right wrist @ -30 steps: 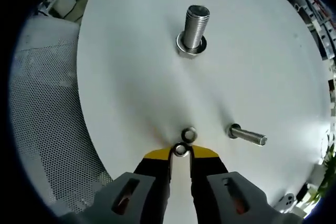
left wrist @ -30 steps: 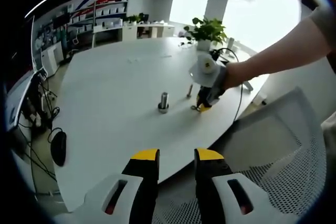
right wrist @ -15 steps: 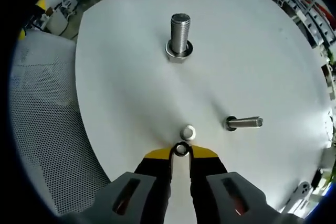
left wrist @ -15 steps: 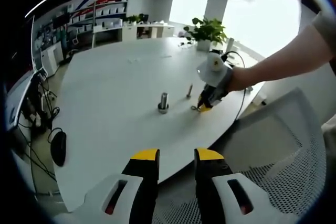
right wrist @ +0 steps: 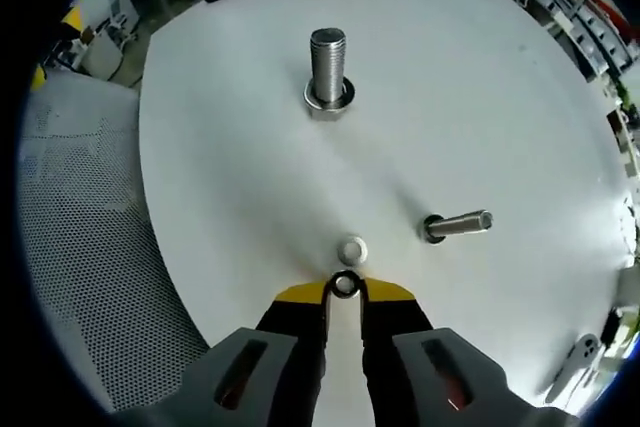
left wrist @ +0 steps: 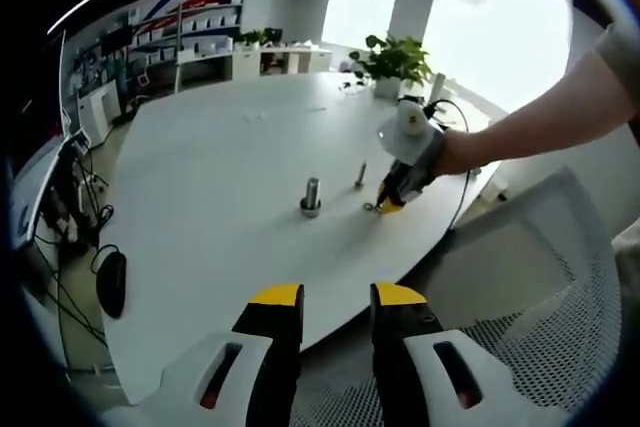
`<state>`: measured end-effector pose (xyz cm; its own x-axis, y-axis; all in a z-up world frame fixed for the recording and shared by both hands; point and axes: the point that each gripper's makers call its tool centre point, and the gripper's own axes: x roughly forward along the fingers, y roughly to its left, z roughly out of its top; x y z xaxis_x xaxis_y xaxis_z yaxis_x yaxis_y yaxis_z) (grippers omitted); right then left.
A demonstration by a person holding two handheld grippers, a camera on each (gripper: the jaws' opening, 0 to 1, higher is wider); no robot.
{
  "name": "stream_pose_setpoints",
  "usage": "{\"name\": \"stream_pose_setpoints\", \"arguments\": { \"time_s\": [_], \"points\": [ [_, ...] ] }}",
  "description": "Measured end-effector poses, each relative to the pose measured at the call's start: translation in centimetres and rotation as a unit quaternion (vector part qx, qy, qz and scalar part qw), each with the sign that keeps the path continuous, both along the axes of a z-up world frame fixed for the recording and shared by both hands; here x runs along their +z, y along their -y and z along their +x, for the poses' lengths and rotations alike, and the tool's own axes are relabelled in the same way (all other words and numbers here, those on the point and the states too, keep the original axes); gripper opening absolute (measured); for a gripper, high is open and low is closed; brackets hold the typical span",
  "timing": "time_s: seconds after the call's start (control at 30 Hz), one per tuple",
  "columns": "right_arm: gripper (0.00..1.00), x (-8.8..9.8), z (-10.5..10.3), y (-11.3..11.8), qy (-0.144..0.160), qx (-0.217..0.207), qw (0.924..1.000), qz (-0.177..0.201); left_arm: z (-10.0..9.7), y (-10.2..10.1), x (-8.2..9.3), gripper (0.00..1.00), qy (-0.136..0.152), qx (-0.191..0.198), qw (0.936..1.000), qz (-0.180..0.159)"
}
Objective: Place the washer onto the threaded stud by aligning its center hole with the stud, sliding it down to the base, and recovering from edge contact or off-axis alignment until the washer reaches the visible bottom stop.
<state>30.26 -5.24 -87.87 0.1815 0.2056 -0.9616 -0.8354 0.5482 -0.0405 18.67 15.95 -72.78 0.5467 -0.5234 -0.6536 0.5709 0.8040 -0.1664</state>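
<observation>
— Two washers now, which one have you got?
— My right gripper (right wrist: 344,287) has its jaws pinched on the washer (right wrist: 345,284), lifted since a second ago; the other (right wrist: 352,248) stays on the bench (right wrist: 480,97).
— And the threaded stud (right wrist: 329,64)?
— Well ahead, bare. My left gripper (left wrist: 337,299) waits part-open, holding nothing.

Left view far; right view near stud (right wrist: 328,62).

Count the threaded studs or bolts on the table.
2: a large upright stud standing at the table's far middle, and a smaller bolt to its right, nearer the right hand-held gripper. None seem hidden.
</observation>
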Motion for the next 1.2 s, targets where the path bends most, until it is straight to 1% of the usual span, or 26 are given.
{"name": "stream_pose_setpoints", "arguments": {
  "time_s": [0.1, 0.4, 0.87, 1.2],
  "points": [
    [0.14, 0.1, 0.1, 0.2, 0.001, -0.007, 1.0000, 0.003, 0.0, 0.0, 0.0, 0.25, 0.000, -0.001, 1.0000, 0.001],
    [0.14, 1.1, 0.3, 0.7, 0.009, -0.019, 0.9998, 0.007, 0.1, 0.0, 0.1, 0.25, 0.004, 0.000, 1.0000, -0.002],
    [0.14, 3.3, 1.2, 2.6, 0.025, -0.030, 0.9992, 0.003, 0.1, 0.0, 0.4, 0.25, 0.007, 0.000, 0.9999, -0.009],
    [0.14, 5.0, 2.1, 3.3, 0.042, -0.040, 0.9982, 0.017, 0.1, 0.0, 0.4, 0.25, 0.007, 0.000, 0.9999, -0.008]
  ]
}}
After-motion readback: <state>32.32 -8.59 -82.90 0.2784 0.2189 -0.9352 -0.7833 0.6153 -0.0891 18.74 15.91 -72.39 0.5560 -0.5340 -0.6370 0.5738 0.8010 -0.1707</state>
